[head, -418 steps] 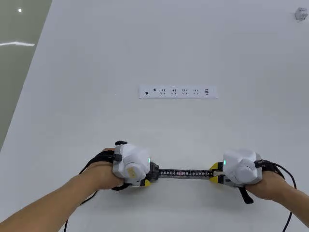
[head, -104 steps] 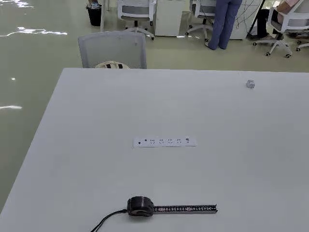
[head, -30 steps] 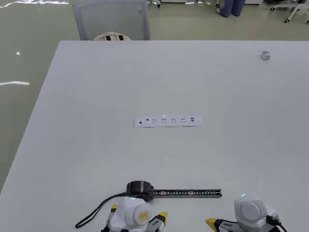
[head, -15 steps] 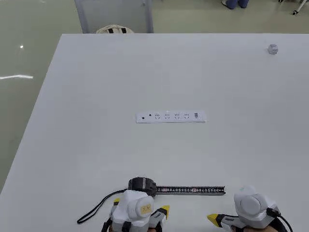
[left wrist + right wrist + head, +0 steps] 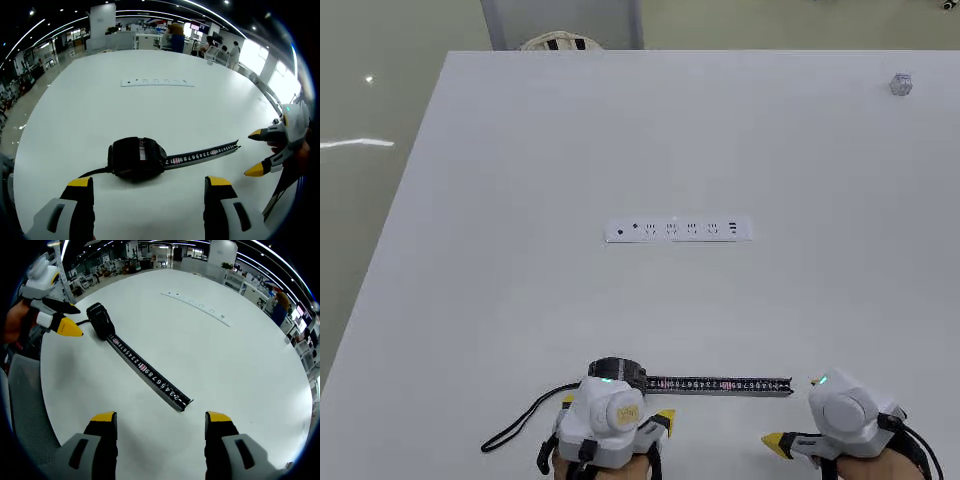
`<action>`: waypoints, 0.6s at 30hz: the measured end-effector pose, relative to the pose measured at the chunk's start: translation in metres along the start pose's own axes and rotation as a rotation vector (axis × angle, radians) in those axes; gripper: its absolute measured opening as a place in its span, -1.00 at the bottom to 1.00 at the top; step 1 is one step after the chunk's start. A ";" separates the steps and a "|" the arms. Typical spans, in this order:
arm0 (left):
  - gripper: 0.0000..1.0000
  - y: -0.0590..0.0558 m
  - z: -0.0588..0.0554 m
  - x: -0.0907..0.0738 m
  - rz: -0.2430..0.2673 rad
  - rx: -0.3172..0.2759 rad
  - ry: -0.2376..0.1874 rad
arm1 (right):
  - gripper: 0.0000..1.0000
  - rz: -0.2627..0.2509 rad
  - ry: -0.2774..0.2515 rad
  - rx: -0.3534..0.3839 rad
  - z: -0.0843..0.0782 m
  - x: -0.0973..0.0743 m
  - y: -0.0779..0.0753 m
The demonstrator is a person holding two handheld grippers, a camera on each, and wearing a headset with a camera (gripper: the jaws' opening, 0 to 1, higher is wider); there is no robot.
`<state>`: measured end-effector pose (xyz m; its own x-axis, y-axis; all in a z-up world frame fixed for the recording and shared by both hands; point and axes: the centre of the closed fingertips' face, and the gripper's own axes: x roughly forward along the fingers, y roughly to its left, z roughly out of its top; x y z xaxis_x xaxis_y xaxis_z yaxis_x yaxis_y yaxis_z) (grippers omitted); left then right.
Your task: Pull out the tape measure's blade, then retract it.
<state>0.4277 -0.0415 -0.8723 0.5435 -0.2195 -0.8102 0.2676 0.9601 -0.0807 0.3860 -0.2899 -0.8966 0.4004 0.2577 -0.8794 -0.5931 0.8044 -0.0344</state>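
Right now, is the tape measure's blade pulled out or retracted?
Pulled out. The blade extends from the case and lies flat on the table, its numbers showing; the left gripper and right gripper are open, off it.

Black tape measure case (image 5: 136,157) and its pulled-out blade (image 5: 150,375) lie right ahead of my jaws. Past them it's open white tabletop (image 5: 520,200) up to the flat white power strip (image 5: 678,230).

My left gripper (image 5: 148,186) and right gripper (image 5: 161,419) showed smooth grey plastic jaws capped in yellow, and their white shells looked glossy in the head view. The tape measure (image 5: 137,157) had a matt black plastic case, its blade (image 5: 147,372) dark with a faint sheen. The table (image 5: 620,130) was smooth, matt white; the floor (image 5: 370,100) gleamed with reflections.
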 end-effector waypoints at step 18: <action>0.73 0.009 0.009 0.016 0.028 -0.059 0.007 | 0.37 0.087 0.023 -0.206 0.009 0.015 -0.010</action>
<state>0.4455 -0.0383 -0.8810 0.5440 -0.1918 -0.8169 0.2048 0.9744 -0.0925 0.4047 -0.2892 -0.9053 0.3264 0.3071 -0.8940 -0.7558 0.6527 -0.0517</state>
